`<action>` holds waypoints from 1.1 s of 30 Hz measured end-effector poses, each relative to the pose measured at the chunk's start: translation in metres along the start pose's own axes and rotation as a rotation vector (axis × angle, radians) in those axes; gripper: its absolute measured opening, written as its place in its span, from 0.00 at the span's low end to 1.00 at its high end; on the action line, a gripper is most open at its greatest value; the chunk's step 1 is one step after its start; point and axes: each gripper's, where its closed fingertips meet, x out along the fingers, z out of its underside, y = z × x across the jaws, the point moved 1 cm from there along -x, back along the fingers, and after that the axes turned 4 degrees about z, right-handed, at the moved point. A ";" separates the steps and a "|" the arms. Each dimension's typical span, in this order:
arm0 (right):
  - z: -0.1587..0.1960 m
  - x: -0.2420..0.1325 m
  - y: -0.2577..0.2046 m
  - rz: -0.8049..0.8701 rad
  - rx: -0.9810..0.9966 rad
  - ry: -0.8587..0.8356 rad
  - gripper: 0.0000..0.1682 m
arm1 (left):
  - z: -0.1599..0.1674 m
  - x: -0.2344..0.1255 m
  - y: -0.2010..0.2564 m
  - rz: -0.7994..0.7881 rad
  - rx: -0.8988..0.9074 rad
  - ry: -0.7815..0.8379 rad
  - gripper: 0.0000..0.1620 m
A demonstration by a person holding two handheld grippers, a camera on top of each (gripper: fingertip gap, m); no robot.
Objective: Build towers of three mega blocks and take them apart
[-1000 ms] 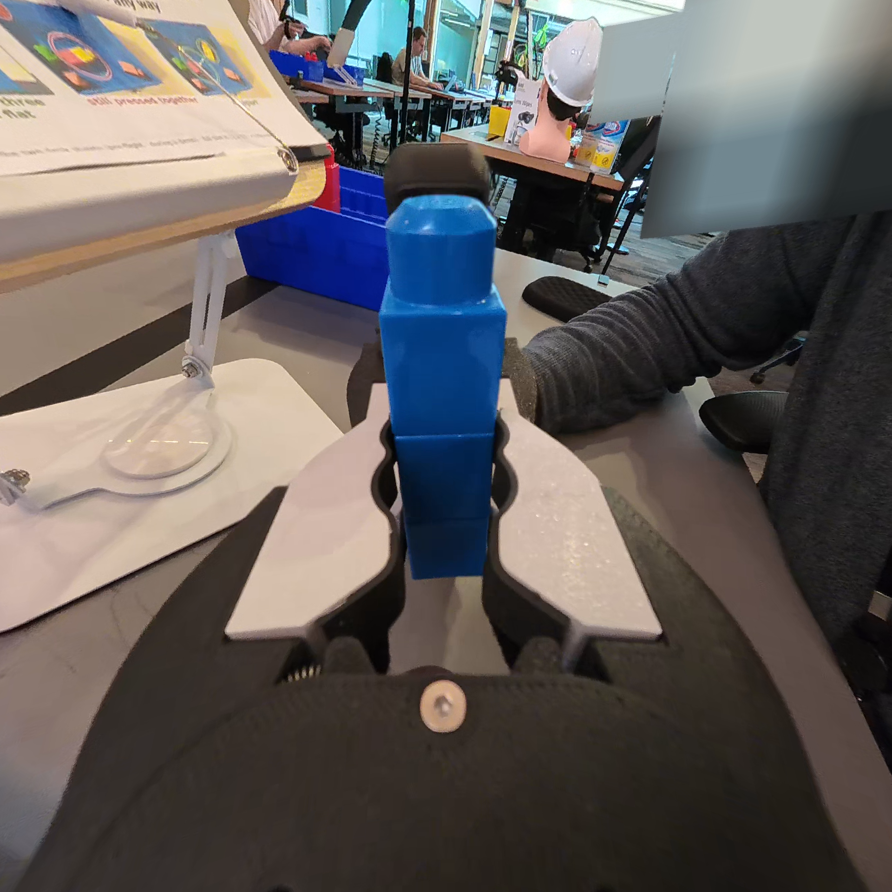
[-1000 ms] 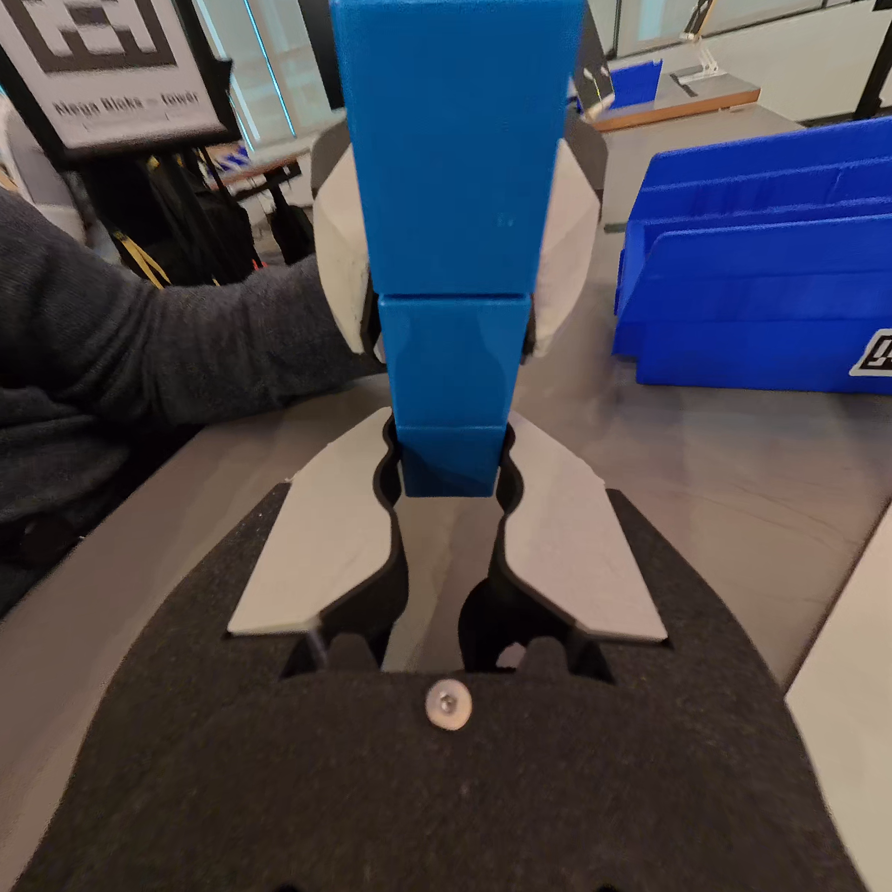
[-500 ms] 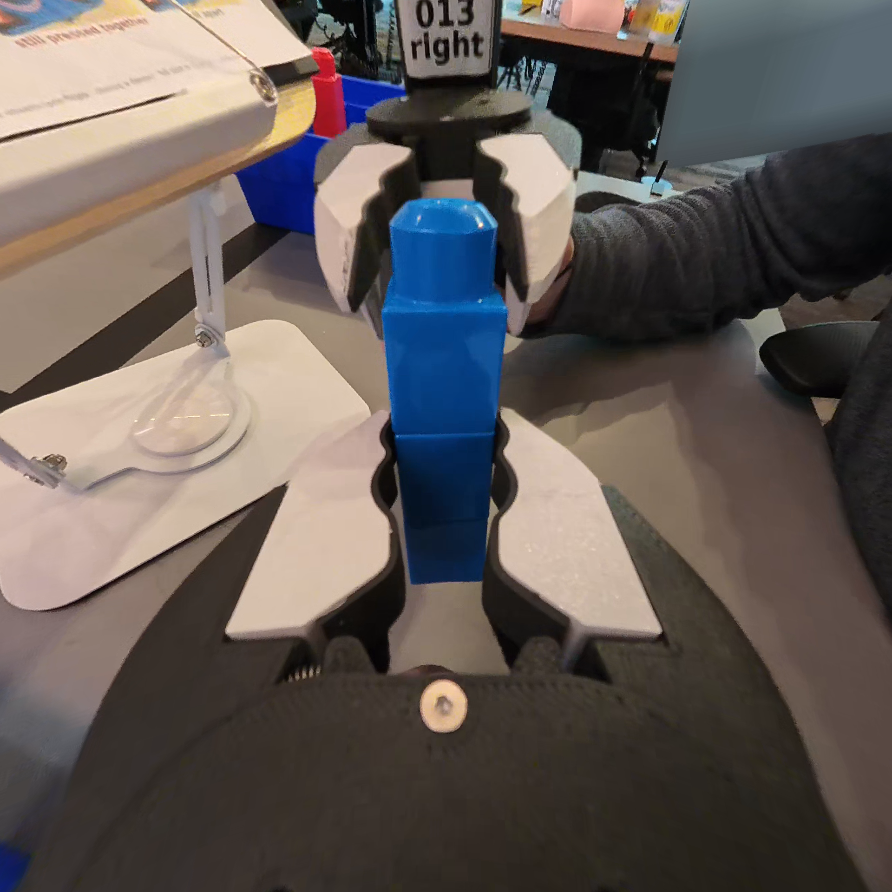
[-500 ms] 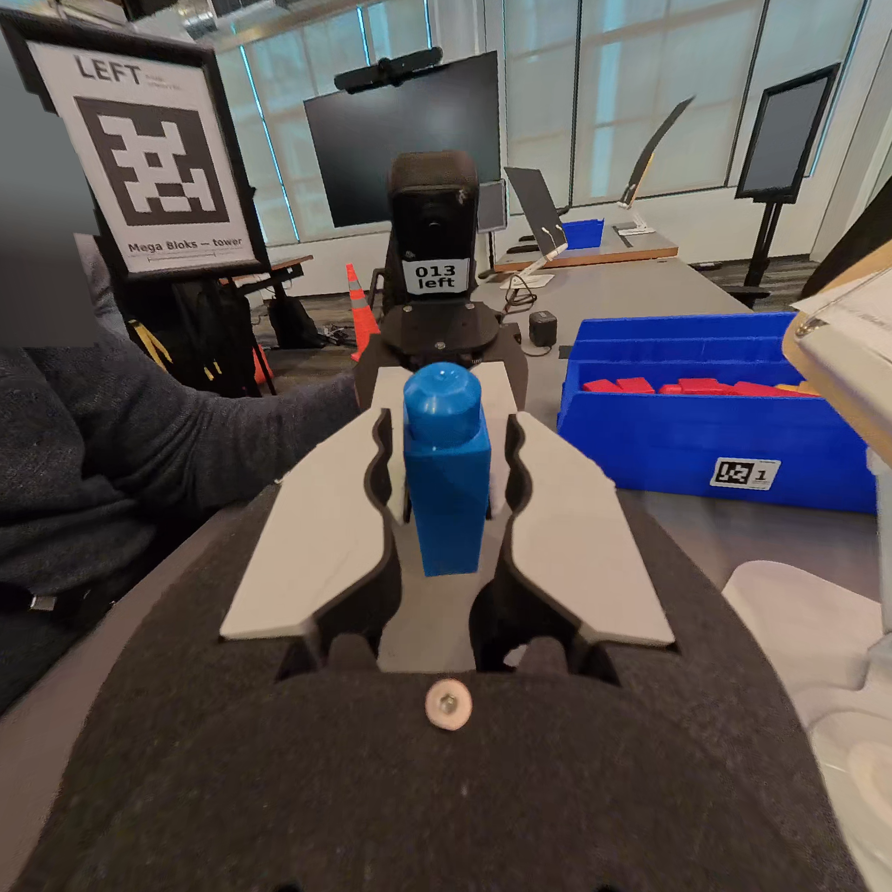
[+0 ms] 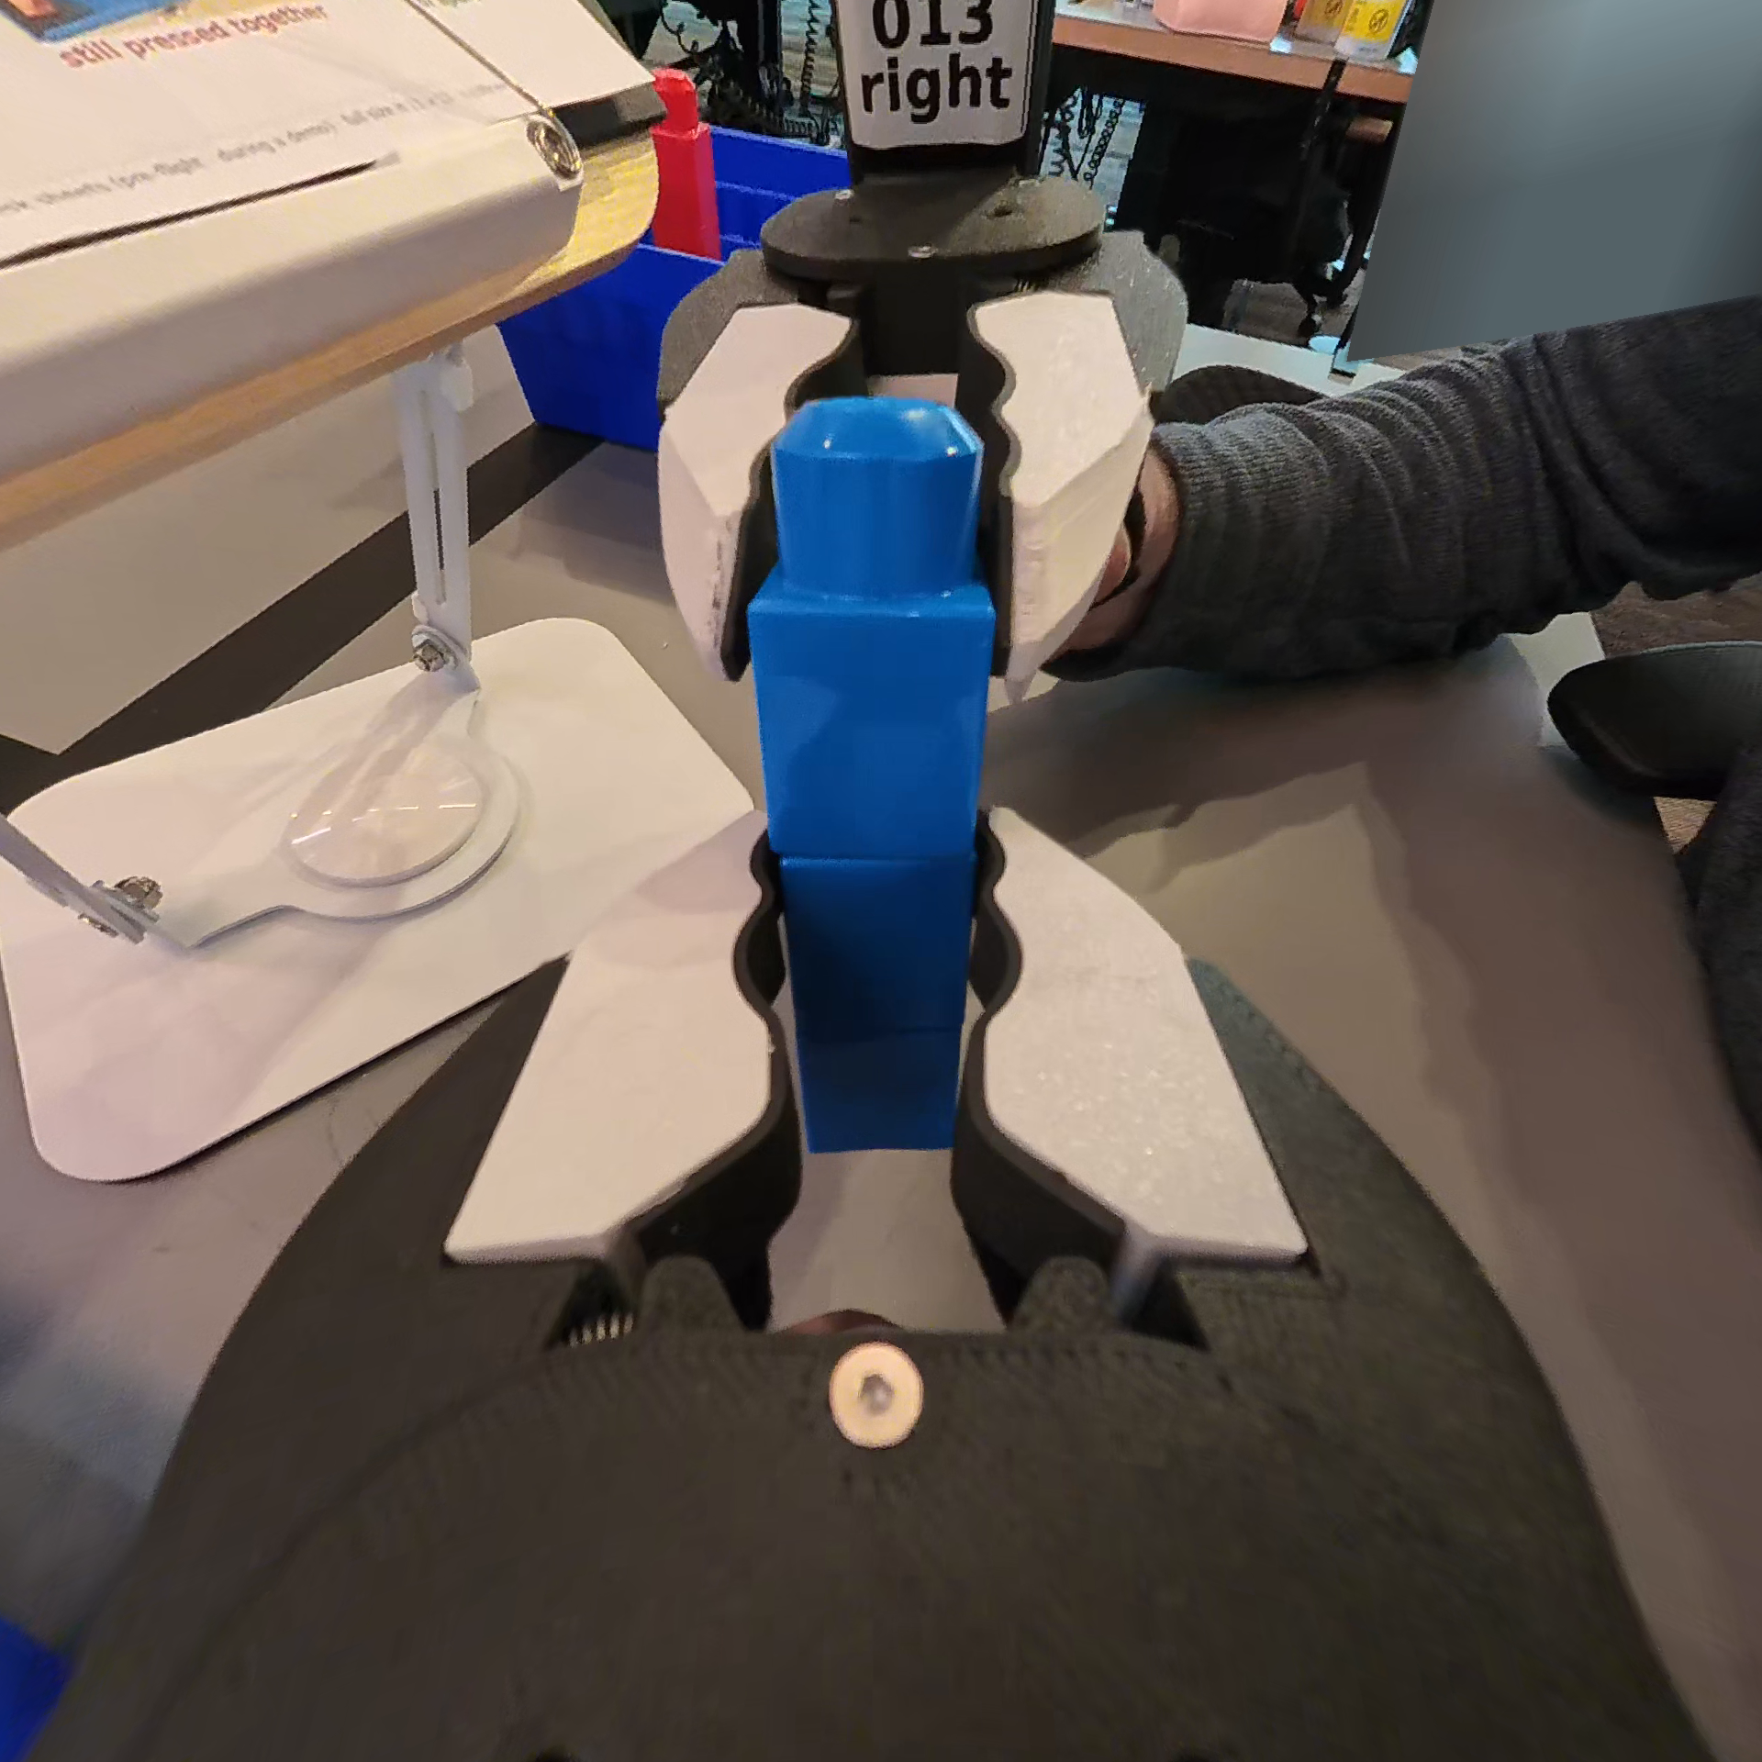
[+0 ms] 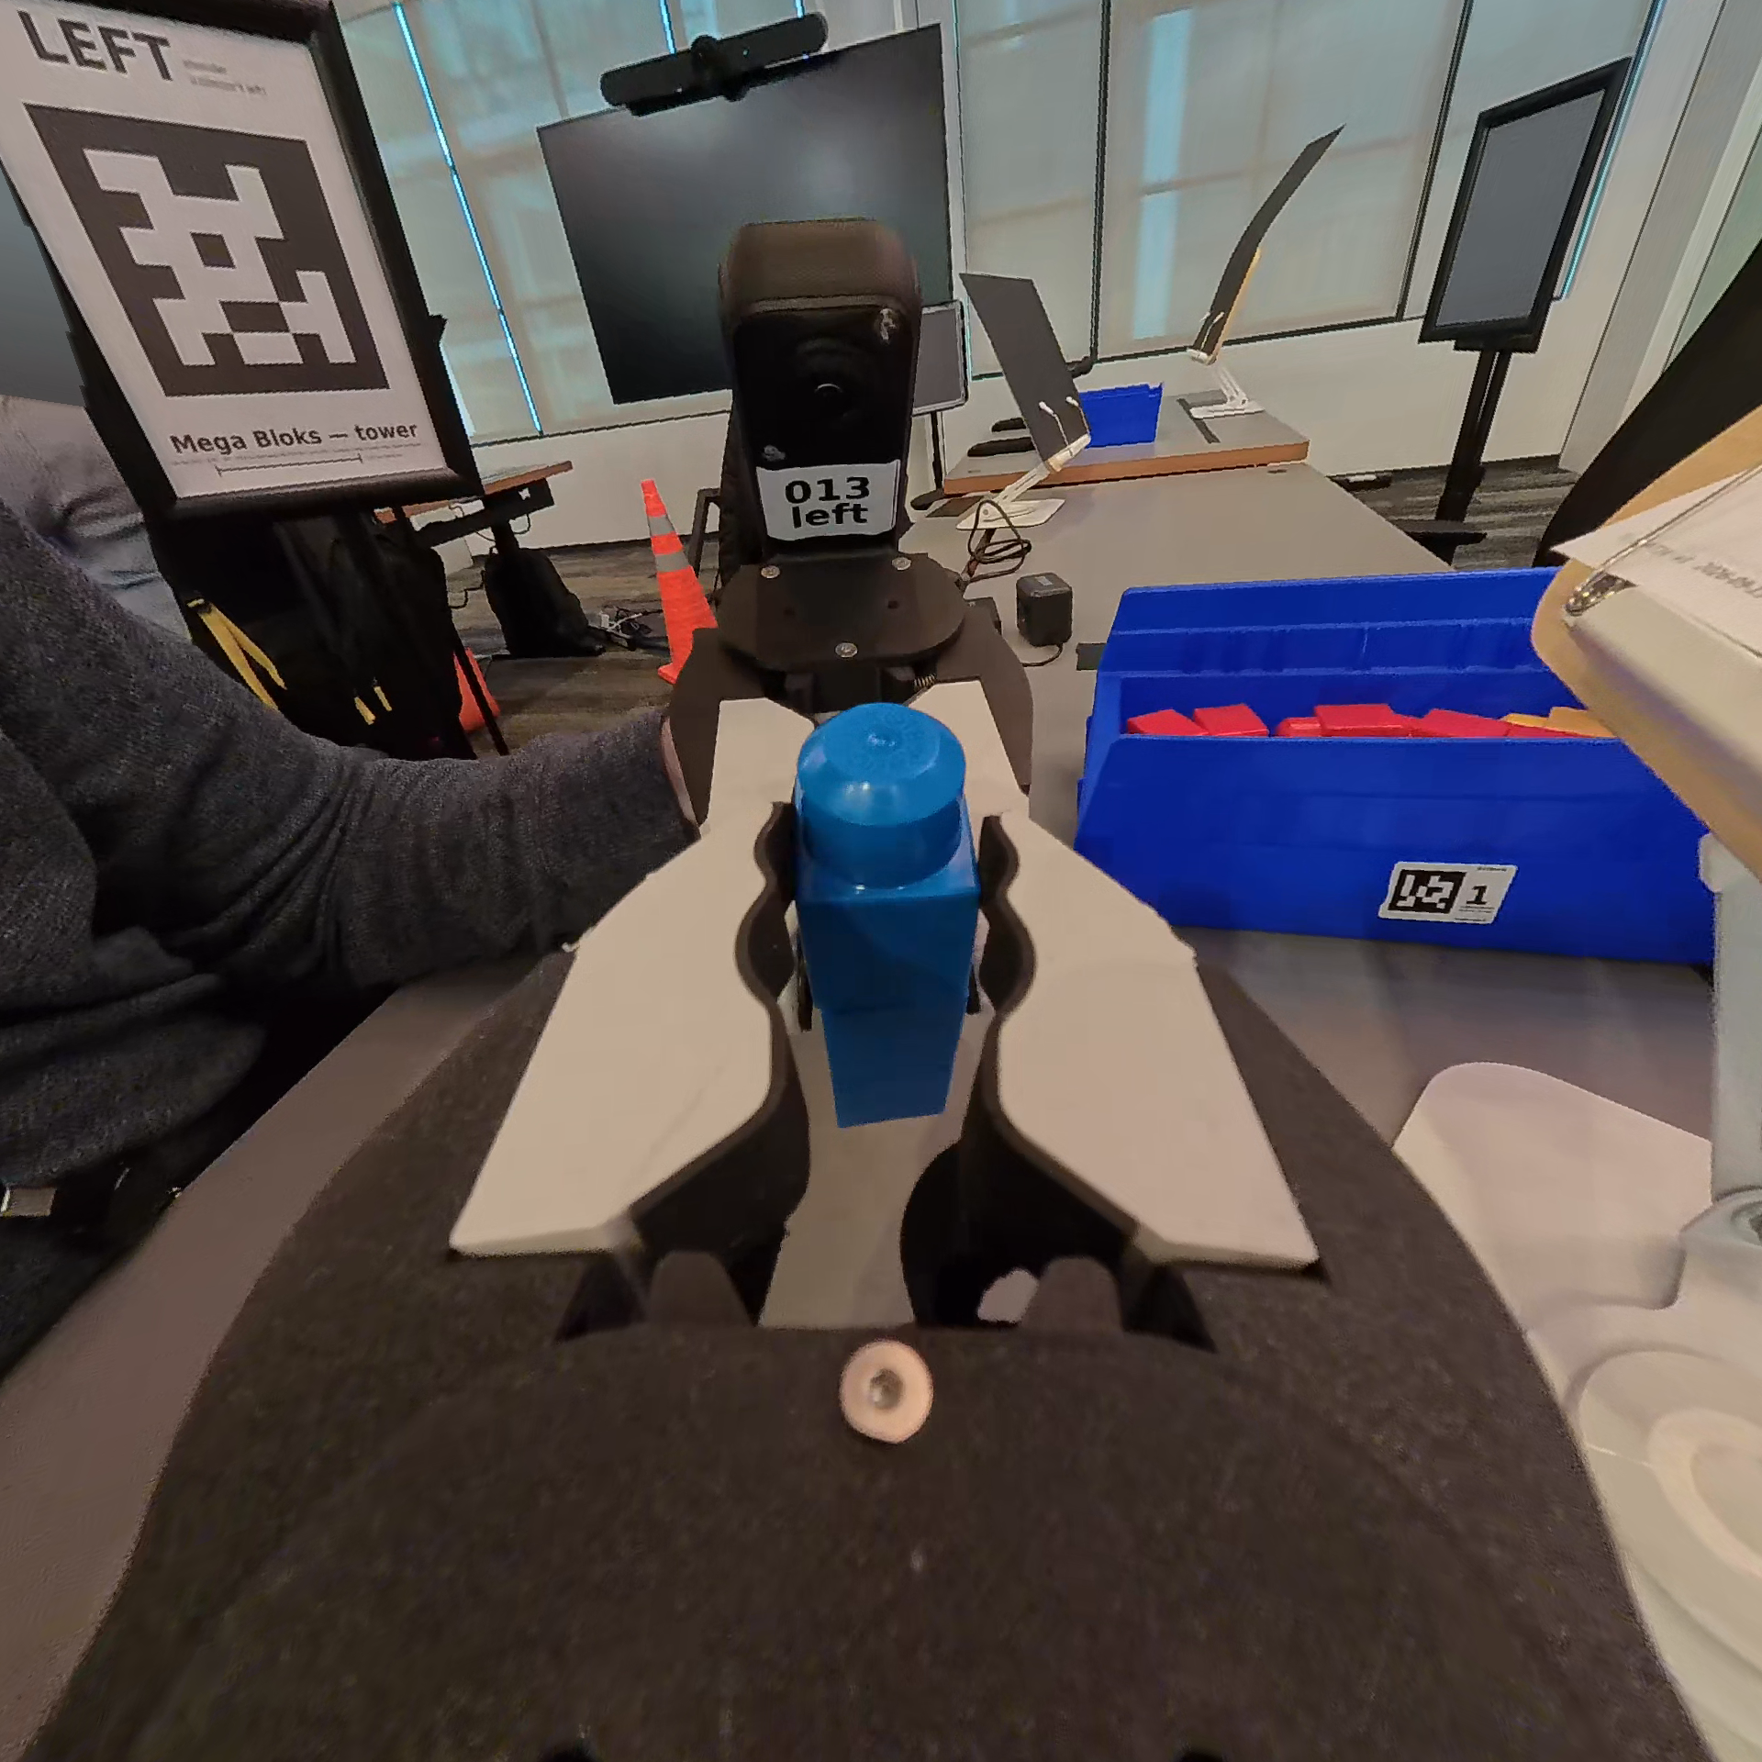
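A blue tower of three mega blocks [image 5: 877, 725] stands upright between my two grippers. My left gripper [image 5: 877, 887] is shut on the lower blocks, one finger on each side. My right gripper [image 5: 872, 667] faces it from the far side, and its fingers clasp the top block just under the round stud. In the right wrist view the tower [image 6: 887, 953] sits between my right gripper's fingers [image 6: 882, 839], stud uppermost. The left gripper [image 6: 858, 725] shows just behind it. The tower's base is hidden.
A blue bin [image 6: 1382, 810] with red blocks stands at the right; it also shows in the left wrist view [image 5: 591, 381] with a red tower [image 5: 686, 162] sticking up. A white document stand's base [image 5: 238, 953] lies left. A person's dark sleeve [image 5: 1430, 496] rests on the grey table [image 5: 1335, 858]. Spacing between my two grippers at the tips: around 4 cm.
My right gripper swung up from a low, tilted hold to the tower's top and closed around the top block. My left gripper kept its hold on the lower blocks.
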 end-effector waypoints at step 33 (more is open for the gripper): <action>0.001 -0.003 -0.008 -0.072 -0.060 -0.081 0.23 | -0.002 0.005 0.013 0.089 -0.002 0.002 0.22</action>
